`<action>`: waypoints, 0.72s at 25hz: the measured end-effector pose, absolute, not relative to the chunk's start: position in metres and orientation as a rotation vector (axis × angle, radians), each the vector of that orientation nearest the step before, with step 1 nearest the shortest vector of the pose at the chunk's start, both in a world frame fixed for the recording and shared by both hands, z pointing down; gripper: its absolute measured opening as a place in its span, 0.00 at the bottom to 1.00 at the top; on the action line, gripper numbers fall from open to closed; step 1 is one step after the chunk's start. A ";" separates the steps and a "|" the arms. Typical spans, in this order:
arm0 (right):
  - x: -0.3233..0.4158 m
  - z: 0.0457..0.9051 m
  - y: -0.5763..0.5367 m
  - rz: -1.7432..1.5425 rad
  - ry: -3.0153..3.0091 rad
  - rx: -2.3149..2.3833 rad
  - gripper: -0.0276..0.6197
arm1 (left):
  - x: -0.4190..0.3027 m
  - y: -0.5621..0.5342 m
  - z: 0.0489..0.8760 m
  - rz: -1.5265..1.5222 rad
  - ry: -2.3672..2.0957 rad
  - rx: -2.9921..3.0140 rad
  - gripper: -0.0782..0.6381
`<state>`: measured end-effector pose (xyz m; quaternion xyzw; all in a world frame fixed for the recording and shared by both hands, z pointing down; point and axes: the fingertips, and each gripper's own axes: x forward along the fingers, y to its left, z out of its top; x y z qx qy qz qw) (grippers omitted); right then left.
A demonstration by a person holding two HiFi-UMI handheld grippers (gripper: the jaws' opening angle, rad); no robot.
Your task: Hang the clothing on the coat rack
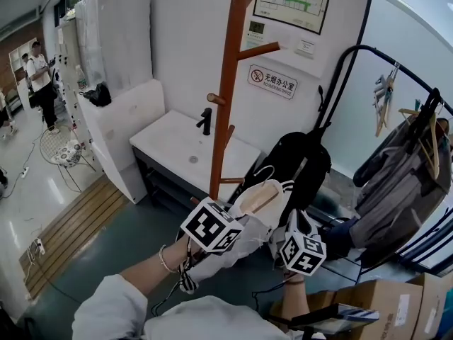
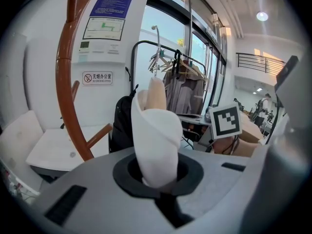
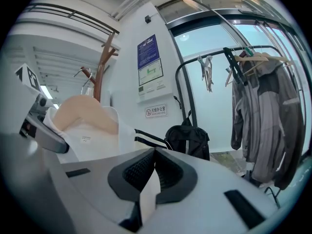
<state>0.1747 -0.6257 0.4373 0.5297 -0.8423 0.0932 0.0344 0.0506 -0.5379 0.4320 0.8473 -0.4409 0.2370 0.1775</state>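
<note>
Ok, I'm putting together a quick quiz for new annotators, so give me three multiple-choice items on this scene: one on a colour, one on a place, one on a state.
1. What colour is the coat rack?
A) white B) reddish-brown C) black
2. Where do the grey jackets hang?
A) on the black garment rail at the right B) on the coat rack C) on the floor
3. How does the left gripper stand?
A) open and empty B) shut on the white garment C) shut on the coat rack

Answers:
1 B: its pole and pegs are reddish-brown.
2 A: the jackets hang on hangers from that rail.
3 B: the left gripper view shows white fabric pinched between its jaws.
</note>
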 end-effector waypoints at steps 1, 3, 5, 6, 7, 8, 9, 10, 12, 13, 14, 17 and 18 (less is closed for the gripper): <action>0.175 0.436 -0.627 0.274 -2.583 1.628 0.08 | 0.050 -0.540 0.428 0.668 -1.255 2.399 0.13; 0.176 0.433 -0.629 0.253 -2.572 1.630 0.08 | 0.049 -0.543 0.420 0.660 -1.266 2.403 0.13; 0.175 0.430 -0.631 0.229 -2.565 1.630 0.08 | 0.049 -0.544 0.412 0.654 -1.278 2.412 0.13; 0.174 0.427 -0.632 0.215 -2.566 1.628 0.08 | 0.050 -0.545 0.407 0.653 -1.285 2.419 0.13; 0.173 0.424 -0.632 0.202 -2.569 1.626 0.08 | 0.050 -0.546 0.402 0.654 -1.292 2.427 0.13; 0.172 0.421 -0.632 0.186 -2.574 1.622 0.08 | 0.050 -0.546 0.398 0.654 -1.299 2.435 0.13; 0.170 0.417 -0.632 0.168 -2.579 1.617 0.08 | 0.050 -0.547 0.393 0.656 -1.306 2.442 0.13; 0.169 0.413 -0.632 0.148 -2.582 1.611 0.08 | 0.050 -0.548 0.388 0.657 -1.313 2.449 0.13; 0.166 0.406 -0.631 0.112 -2.586 1.602 0.08 | 0.050 -0.548 0.379 0.657 -1.325 2.465 0.13; 0.165 0.403 -0.631 0.100 -2.591 1.599 0.08 | 0.050 -0.549 0.375 0.655 -1.330 2.473 0.13; 0.164 0.399 -0.631 0.092 -2.597 1.597 0.08 | 0.050 -0.549 0.371 0.655 -1.337 2.479 0.13; 0.163 0.388 -0.632 0.084 -2.614 1.614 0.08 | 0.048 -0.551 0.360 0.654 -1.359 2.490 0.13; 0.164 0.383 -0.632 0.090 -2.620 1.628 0.08 | 0.048 -0.551 0.356 0.650 -1.363 2.491 0.13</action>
